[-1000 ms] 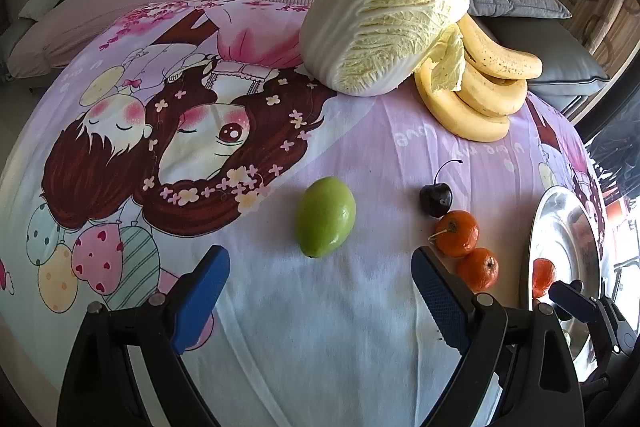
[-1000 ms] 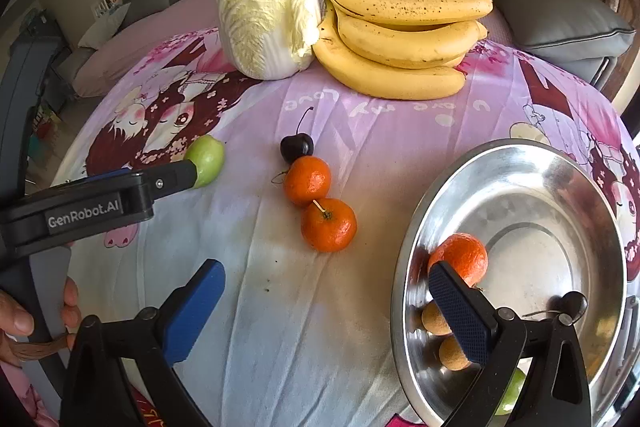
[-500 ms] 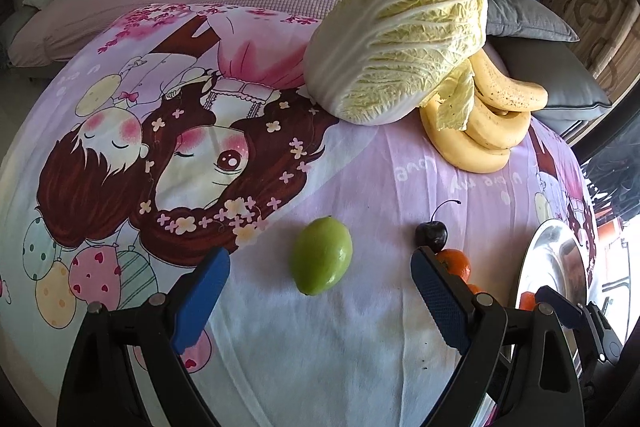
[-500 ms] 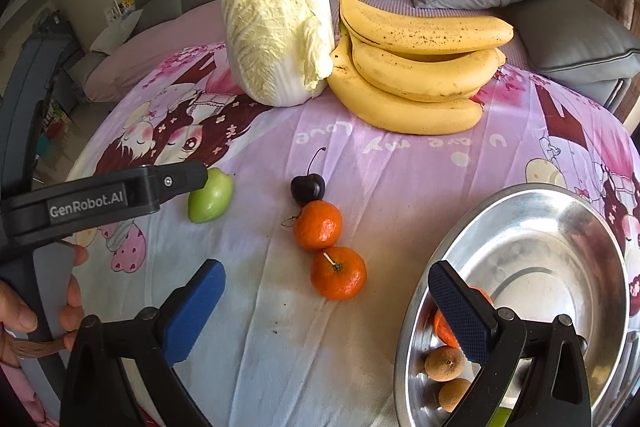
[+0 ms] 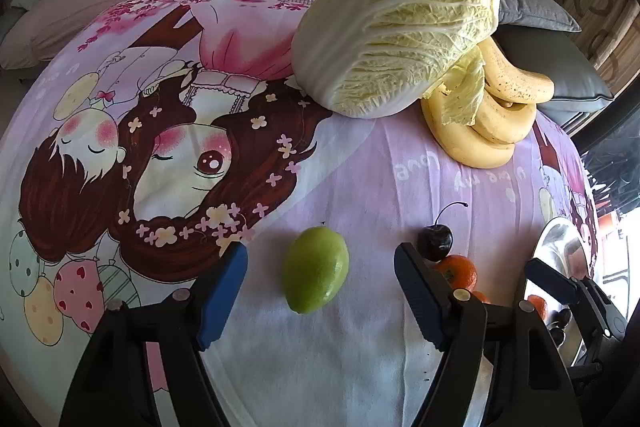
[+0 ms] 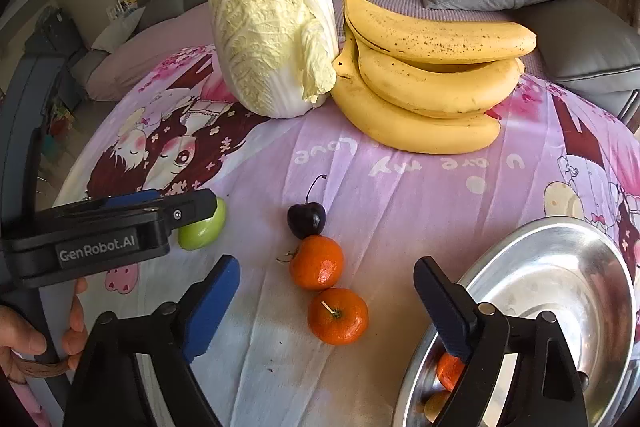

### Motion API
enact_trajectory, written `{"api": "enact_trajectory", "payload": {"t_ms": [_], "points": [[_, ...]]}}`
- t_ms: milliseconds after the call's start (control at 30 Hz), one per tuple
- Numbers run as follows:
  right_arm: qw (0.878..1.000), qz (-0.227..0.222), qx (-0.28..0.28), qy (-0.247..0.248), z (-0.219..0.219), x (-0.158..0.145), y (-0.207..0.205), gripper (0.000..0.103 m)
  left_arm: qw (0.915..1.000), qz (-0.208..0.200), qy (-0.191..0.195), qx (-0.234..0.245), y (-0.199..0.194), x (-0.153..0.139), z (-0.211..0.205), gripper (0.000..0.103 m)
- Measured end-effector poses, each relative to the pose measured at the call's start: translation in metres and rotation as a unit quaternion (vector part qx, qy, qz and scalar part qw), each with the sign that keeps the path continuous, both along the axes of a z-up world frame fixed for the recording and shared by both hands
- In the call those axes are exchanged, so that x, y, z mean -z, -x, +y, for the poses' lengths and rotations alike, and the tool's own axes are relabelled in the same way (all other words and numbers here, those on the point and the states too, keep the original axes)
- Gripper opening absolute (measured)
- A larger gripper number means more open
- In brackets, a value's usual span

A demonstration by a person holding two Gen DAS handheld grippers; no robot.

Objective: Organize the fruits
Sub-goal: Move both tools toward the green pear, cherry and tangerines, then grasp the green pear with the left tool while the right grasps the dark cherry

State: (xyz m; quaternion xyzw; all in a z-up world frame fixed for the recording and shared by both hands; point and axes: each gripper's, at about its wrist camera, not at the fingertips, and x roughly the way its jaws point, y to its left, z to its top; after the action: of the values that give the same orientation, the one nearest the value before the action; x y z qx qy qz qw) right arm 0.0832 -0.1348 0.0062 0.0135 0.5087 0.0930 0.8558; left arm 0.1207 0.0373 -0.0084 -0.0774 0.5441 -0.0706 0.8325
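Note:
A green fruit point(image 5: 316, 271) lies on the cartoon-print pink cloth between the fingers of my left gripper point(image 5: 320, 291). Its jaws are closing, and the blue pads point(image 5: 222, 291) stand clear of the fruit on both sides. In the right wrist view, two tangerines point(image 6: 317, 262) point(image 6: 338, 315) and a dark cherry point(image 6: 306, 219) lie in a row. The nearer tangerine sits between the fingers of my right gripper point(image 6: 328, 307). Those jaws are closing too, with gaps left on each side. A steel bowl point(image 6: 560, 267) at the right holds a tangerine and other small fruits.
A napa cabbage point(image 6: 272, 35) and a bunch of bananas point(image 6: 432, 83) lie at the far side of the cloth, with sofa cushions behind. The left tool's black body point(image 6: 100, 239) and a hand reach in from the left, partly hiding the green fruit point(image 6: 202, 233).
Both grippers moved forward over the cloth and their jaws narrowed. The green fruit now lies between the left fingers, the near tangerine between the right ones. The bowl slid toward the lower right.

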Motion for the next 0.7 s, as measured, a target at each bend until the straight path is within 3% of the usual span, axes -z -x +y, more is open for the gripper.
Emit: {"api": "enact_trajectory", "payload": {"t_ms": [267,467,700], "points": [[1.000,0.003,-0.005,-0.001,0.006,0.009,-0.013,0.084,0.9999,0.010,-0.001,-0.005,-0.004,0.009,0.003,0.076],[1.000,0.004,-0.013,0.008,0.012,0.015,-0.028,0.071,0.9998,0.017,0.002,-0.005,-0.008,0.016,0.005,0.075],[0.999,0.008,-0.034,0.030,0.022,0.026,-0.039,0.059,0.9997,0.023,0.009,-0.009,-0.012,0.022,0.011,0.065]]}}
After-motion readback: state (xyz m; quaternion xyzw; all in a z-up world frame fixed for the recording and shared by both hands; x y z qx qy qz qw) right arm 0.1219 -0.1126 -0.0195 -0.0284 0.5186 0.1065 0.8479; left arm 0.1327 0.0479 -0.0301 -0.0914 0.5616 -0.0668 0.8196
